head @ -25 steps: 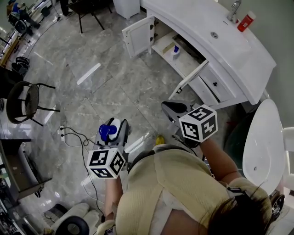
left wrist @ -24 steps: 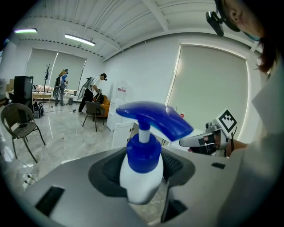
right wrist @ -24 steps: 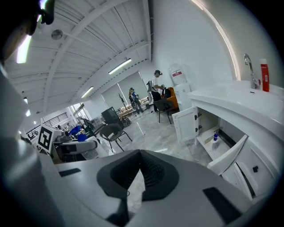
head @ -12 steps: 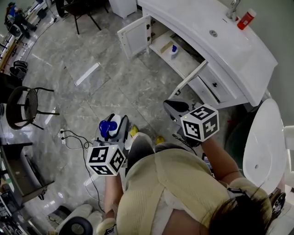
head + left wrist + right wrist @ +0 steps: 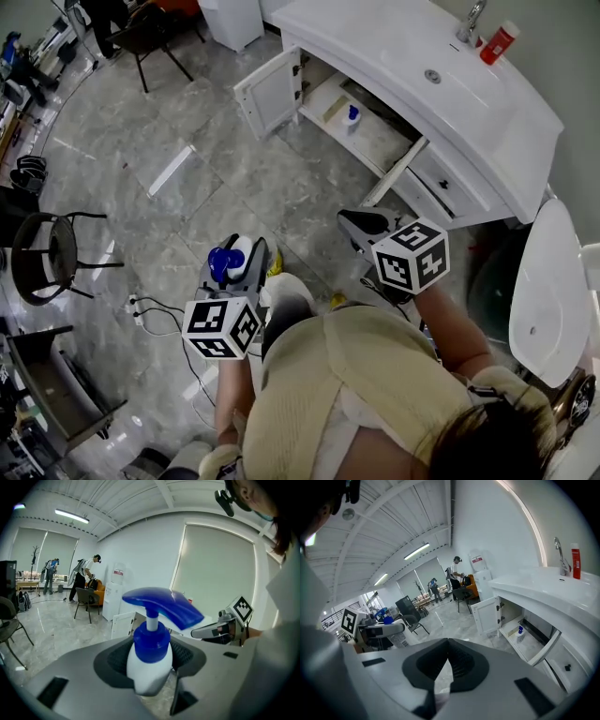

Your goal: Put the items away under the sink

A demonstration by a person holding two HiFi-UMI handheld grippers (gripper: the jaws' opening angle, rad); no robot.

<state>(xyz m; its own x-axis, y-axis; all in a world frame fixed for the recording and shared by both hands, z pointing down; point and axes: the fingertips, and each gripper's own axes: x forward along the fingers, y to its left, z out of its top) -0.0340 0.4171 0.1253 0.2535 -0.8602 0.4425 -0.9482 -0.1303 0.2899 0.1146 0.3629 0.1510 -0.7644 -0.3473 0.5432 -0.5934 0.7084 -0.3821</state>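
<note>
Underfoot, grey marble floor (image 5: 216, 159) covers the room. Against the far wall stands a white vanity (image 5: 394, 56) with a sink. The cabinet (image 5: 380, 141) beneath it has both doors swung open, the left door (image 5: 267, 94) wide and the right door (image 5: 394, 173) edge-on to the head view.

Both grippers are level with the person's body, well apart from the vanity. The left gripper (image 5: 150, 660) has its jaws spread wide and clamped on the white body of a pump bottle (image 5: 149, 634), which stands upright with its blue pump head above the jaws. The right gripper (image 5: 447, 645) has its jaws closed tip to tip, with nothing between them.

A small bottle (image 5: 351, 115) with a blue top stands on the cabinet shelf. A red bottle (image 5: 498, 43) stands on the counter beside the faucet (image 5: 471, 21).
</note>
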